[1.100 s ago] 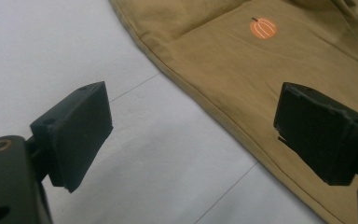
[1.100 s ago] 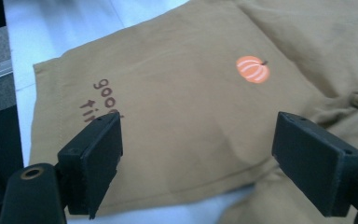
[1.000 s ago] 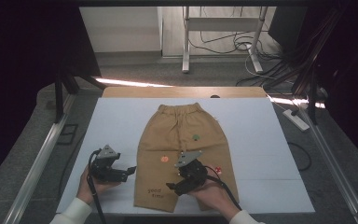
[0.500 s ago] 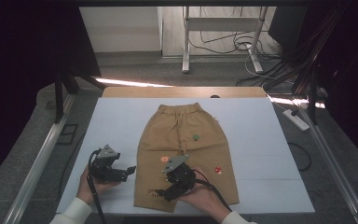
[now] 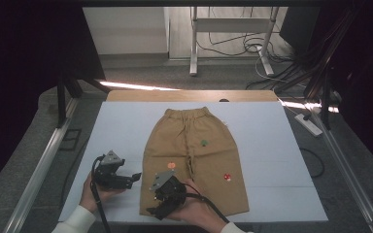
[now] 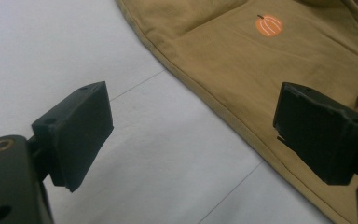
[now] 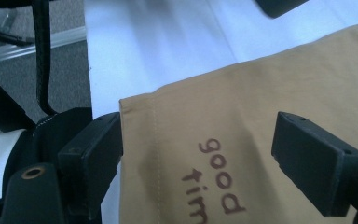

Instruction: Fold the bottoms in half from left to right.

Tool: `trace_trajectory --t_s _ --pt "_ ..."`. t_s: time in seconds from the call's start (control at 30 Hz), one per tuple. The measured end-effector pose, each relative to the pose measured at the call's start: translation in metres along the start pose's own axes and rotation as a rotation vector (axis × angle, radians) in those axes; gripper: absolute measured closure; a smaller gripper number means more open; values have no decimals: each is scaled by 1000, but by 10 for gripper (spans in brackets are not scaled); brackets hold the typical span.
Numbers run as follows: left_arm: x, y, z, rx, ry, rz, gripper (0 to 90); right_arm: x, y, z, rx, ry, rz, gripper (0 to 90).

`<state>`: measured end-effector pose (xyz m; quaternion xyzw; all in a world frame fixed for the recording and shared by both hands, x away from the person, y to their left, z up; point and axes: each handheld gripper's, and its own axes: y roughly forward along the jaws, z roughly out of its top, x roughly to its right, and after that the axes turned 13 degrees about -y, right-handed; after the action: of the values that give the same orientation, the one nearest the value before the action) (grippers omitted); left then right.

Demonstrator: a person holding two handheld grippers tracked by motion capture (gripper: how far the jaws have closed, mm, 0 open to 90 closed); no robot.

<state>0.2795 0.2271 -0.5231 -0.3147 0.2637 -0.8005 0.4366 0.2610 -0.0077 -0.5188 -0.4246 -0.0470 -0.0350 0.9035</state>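
Tan cotton trousers (image 5: pixel 194 160) lie flat on the white table (image 5: pixel 116 131), waistband at the far end, legs toward the person. At the near hem of the trousers' left leg, the right gripper (image 5: pixel 161 206) hangs low with its jaws spread wide, one off the hem's outer corner, one over the cloth by the printed words (image 7: pixel 209 182). Just beside that leg's outer edge, the left gripper (image 5: pixel 128 178) is over bare table, jaws wide, holding nothing.
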Motion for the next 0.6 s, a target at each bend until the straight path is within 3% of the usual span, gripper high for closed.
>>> trace_trajectory --t_s 0.33,0.6 --pt "-2 1 0 -4 -7 6 116 -11 19 9 -39 -50 26 176" --pt "-3 2 0 -10 -3 10 116 -18 28 13 -34 -66 41 209"
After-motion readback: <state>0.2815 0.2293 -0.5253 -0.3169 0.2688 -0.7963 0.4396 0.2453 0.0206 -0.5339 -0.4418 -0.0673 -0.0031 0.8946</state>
